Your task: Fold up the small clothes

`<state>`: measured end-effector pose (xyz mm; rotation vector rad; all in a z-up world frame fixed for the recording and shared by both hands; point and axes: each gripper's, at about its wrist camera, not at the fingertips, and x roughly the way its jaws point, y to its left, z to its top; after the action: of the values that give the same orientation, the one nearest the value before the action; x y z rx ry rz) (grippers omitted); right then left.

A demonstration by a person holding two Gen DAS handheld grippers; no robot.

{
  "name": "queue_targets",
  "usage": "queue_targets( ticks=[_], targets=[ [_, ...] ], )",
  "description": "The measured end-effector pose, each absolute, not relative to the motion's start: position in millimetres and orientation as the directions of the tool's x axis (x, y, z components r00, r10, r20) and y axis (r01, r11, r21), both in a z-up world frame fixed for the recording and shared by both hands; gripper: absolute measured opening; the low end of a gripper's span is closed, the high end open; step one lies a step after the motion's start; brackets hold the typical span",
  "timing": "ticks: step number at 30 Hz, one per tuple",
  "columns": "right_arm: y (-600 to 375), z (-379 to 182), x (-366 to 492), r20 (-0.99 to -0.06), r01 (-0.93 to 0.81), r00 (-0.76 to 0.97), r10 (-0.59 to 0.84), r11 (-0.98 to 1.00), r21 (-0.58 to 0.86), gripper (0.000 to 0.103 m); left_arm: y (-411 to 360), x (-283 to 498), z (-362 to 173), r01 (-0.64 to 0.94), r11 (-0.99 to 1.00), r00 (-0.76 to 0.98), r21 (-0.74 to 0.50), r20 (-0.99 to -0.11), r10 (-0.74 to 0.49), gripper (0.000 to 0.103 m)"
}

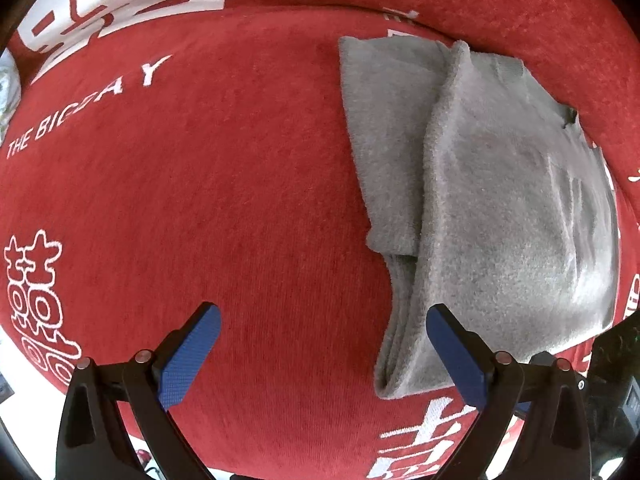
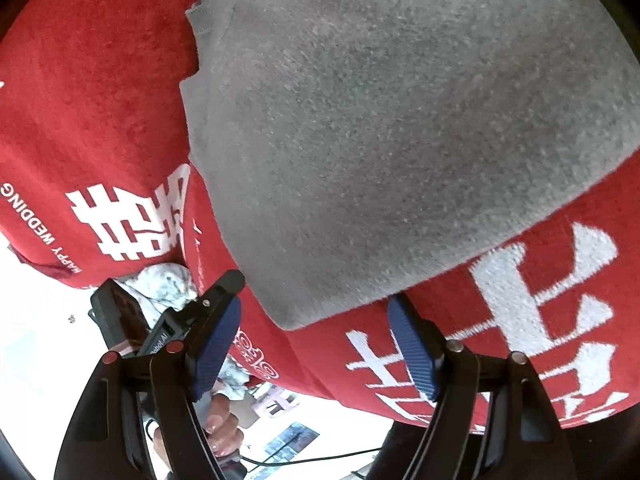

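Grey garment (image 1: 500, 208) lying partly folded on a red cloth (image 1: 220, 184) with white lettering, well to the right in the left wrist view; one long narrow part (image 1: 384, 132) doubled over along the left side, a fuzzy folded edge running down the middle, a ribbed hem at the top right corner

Left tongs (image 1: 323, 354) pointing straight down at the red cloth, jaws standing wide apart, nothing between them; left blue pad (image 1: 188, 360) over bare red cloth, right blue pad (image 1: 456, 352) just at the lower left edge of the garment, in front of it, contact impossible to tell

Right tongs (image 2: 314, 344) tilted down toward the near edge of the garment (image 2: 400, 128), jaws wide apart and gripping nothing; rounded grey edge showing just above and between the two blue pads (image 2: 412, 348), not pressed by either

In the right wrist view, garment filling the upper middle and right, ribbed hem at the top left, red cloth showing to the left and below with large white characters and the words "HAPPY WEDDING" along the left edge

Below the left finger of the right tongs, a hand (image 2: 222, 432) with pale painted nails wrapped round a black handle, a patterned sleeve (image 2: 164, 284) above it, a dark cable (image 2: 320, 458) trailing over a pale floor beneath the cloth edge
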<state>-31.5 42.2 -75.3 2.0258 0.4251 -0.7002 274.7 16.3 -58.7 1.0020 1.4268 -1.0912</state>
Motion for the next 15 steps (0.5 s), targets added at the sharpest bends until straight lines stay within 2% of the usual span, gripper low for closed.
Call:
queue_targets(
  ticks=[7, 15],
  targets=[
    [40.3, -76.8, -29.2, -0.598, 0.487, 0.8, -0.045, -0.535, 0.691, 0.08, 3.9, 284.2, -59.8, 0.961, 0.234, -0.155, -0.149, -0.988, 0.01, 0.103],
    [38.3, -84.6, -18.0, -0.519, 0.345, 0.839, -0.165, -0.577, 0.74, 0.081, -0.3, 328.7, -57.0, 0.838, 0.338, -0.42, -0.429, -0.902, -0.103, 0.103]
  ],
)
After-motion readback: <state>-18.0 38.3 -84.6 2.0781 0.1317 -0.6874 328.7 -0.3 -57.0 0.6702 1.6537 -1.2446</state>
